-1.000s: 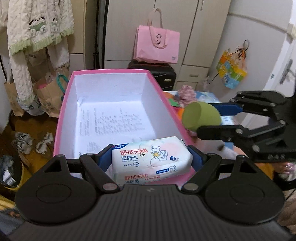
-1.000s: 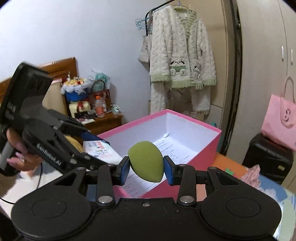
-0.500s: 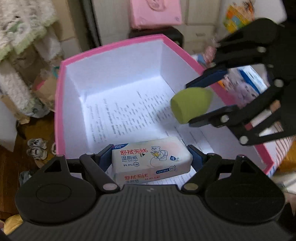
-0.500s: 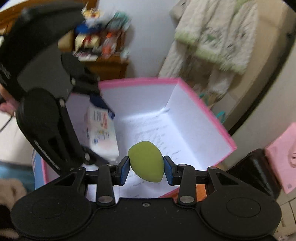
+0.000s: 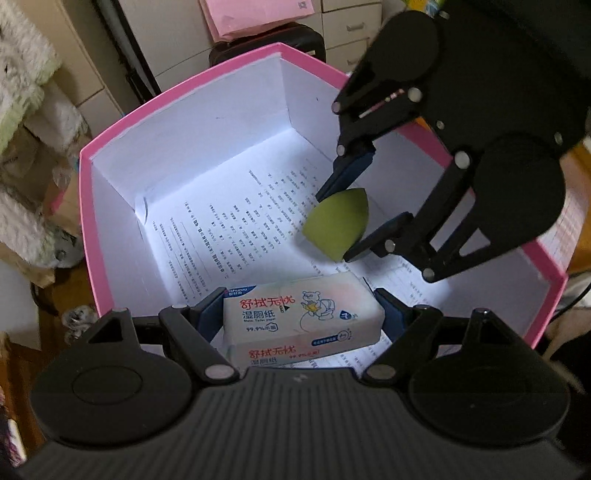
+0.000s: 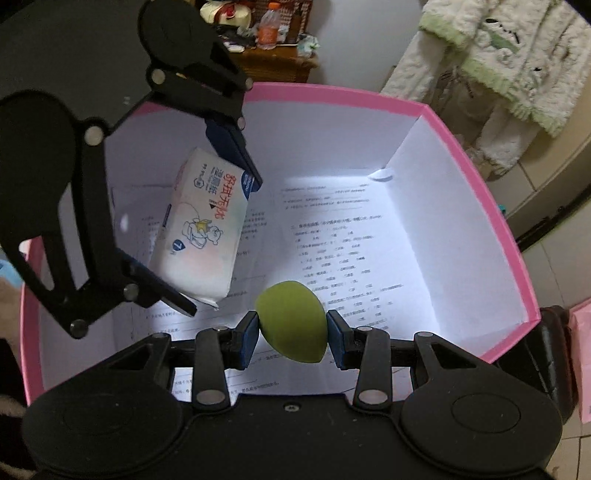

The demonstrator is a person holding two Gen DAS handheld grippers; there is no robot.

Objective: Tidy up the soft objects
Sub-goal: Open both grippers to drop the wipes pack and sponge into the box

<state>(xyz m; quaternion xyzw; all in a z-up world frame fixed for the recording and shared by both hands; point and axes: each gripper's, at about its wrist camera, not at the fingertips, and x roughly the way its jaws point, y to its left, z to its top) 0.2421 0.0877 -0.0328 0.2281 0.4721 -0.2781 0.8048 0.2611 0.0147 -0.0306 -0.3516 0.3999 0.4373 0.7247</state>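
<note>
My left gripper (image 5: 301,319) is shut on a white pack of wet wipes (image 5: 303,321) and holds it inside the pink box (image 5: 86,206), above the printed paper on its floor. My right gripper (image 6: 291,334) is shut on a green egg-shaped sponge (image 6: 291,321) and holds it inside the same box (image 6: 495,206). In the left wrist view the right gripper (image 5: 360,221) reaches in from the right with the sponge (image 5: 338,223). In the right wrist view the left gripper (image 6: 225,243) comes from the left with the wipes pack (image 6: 203,232).
Printed sheets (image 6: 351,240) line the box floor. A fluffy white and green garment (image 6: 517,62) hangs beyond the box. A pink paper bag (image 5: 258,16) and a black suitcase (image 5: 277,37) stand behind it by the cupboards. A wooden shelf with a bottle (image 6: 267,29) is at the back.
Both grippers have tilted down and moved over and into the pink box, each still holding its object. The sponge has come from beside the box to low over its floor.
</note>
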